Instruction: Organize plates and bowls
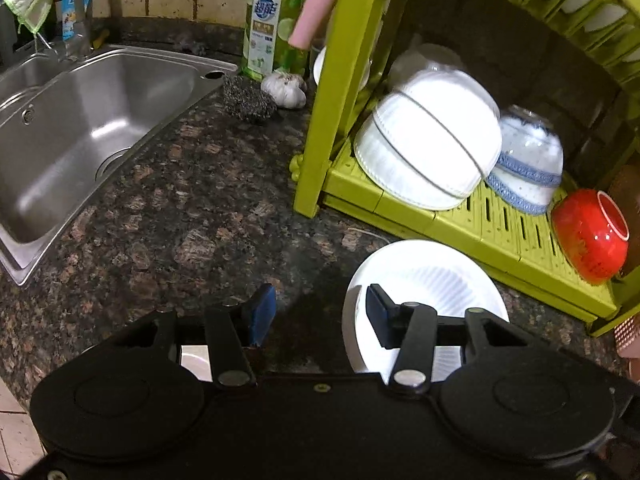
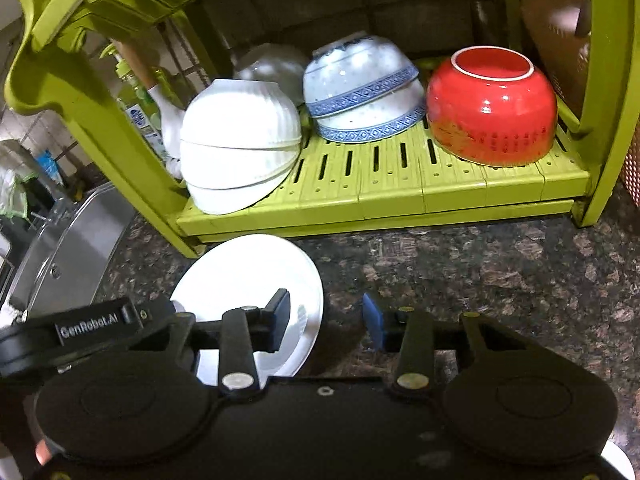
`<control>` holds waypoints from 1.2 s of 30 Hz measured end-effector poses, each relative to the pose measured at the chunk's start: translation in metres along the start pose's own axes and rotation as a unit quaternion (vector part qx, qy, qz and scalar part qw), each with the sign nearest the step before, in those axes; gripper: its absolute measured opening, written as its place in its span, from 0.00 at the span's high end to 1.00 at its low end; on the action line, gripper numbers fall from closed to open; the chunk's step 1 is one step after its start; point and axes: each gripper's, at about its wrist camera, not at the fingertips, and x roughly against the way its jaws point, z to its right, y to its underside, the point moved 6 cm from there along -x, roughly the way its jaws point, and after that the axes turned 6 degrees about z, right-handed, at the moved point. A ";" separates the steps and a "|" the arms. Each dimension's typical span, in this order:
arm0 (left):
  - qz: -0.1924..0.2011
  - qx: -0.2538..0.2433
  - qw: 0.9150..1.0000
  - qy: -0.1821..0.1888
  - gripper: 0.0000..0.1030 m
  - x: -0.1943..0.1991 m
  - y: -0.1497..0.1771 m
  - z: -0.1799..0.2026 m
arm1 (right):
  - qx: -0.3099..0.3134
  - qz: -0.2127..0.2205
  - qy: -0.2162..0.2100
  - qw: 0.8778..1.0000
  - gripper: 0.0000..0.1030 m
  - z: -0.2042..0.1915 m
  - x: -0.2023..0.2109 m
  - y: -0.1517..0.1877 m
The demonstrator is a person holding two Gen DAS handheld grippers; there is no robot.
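Observation:
A white ribbed plate (image 1: 436, 276) (image 2: 244, 276) lies flat on the dark granite counter just in front of the green dish rack (image 1: 492, 220) (image 2: 400, 188). On the rack's lower shelf, upside down, are stacked white bowls (image 1: 428, 140) (image 2: 240, 148), blue-patterned bowls (image 1: 528, 160) (image 2: 364, 88) and a red bowl (image 1: 590, 234) (image 2: 492, 108). My left gripper (image 1: 320, 316) is open, its right finger over the plate's left rim. My right gripper (image 2: 326, 318) is open too, its left finger over the plate's right side. Neither holds anything.
A steel sink (image 1: 80, 128) is set into the counter at the left. A green soap bottle (image 1: 264, 20), a garlic bulb (image 1: 286, 88) and a steel scrubber (image 1: 248, 100) stand behind it, by the rack's post. The left gripper's black housing (image 2: 92, 324) shows beside the plate.

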 end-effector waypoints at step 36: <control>-0.010 -0.032 0.999 0.032 0.79 0.005 0.014 0.024 | 0.056 0.027 -0.016 0.998 0.85 -0.011 0.017 0.013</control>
